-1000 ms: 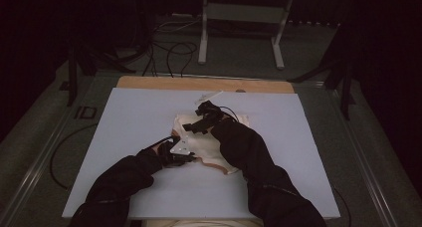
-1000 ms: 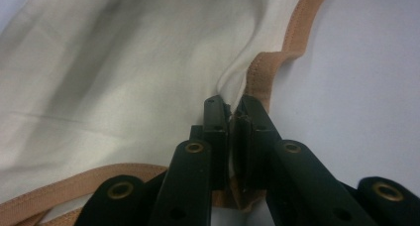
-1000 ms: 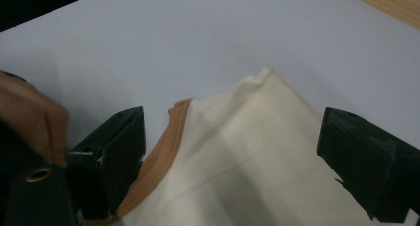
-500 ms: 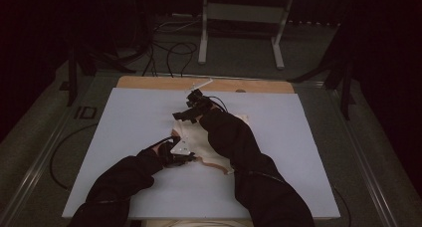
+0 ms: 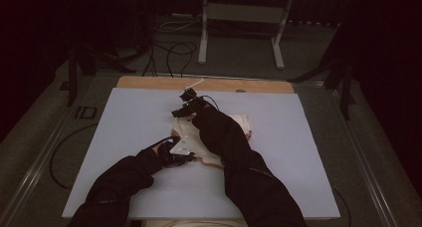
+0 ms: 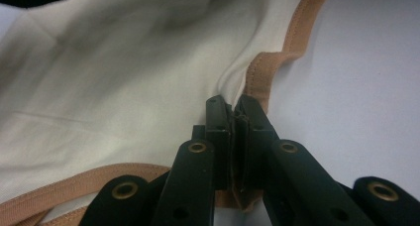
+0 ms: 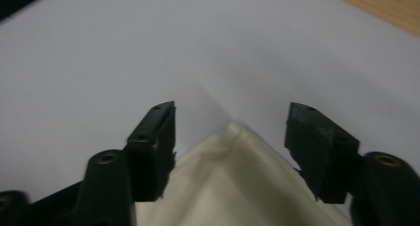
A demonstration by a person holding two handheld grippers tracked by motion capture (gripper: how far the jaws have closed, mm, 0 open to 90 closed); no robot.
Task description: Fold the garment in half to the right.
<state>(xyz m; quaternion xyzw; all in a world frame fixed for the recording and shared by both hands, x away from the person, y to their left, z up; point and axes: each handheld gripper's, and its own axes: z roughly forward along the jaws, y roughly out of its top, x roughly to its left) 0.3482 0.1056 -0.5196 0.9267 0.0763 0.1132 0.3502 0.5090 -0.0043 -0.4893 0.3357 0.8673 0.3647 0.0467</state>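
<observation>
A: Looking down from the high view first: the cream cloth garment with tan binding [image 5: 209,140] lies mid-table on the pale blue-grey table sheet [image 5: 124,122]. The left gripper [image 5: 183,156] sits at its near edge; the right gripper [image 5: 181,112] reaches past it to the far-left corner. The cloth's long run goes from near-left to far, between the two grippers.

B: Which is nearer the free corner?

A: The right, by my reading. The sleeves cover most of the cloth from up there, so the grip itself is hard to judge.

B: Left gripper view?

A: The jaws of the left gripper [image 6: 233,122] are pressed together on the tan bound edge, where the binding dips into a notch. The cloth fans away up and left; bare sheet lies to the right.

B: Right gripper view?

A: The right gripper [image 7: 232,132] has just been closing; its jaws stand apart with the cream corner [image 7: 237,137] peaking up between them, untouched by either pad. The wooden table edge [image 7: 381,8] shows far right. The corner lies dead ahead, a touch low.
</observation>
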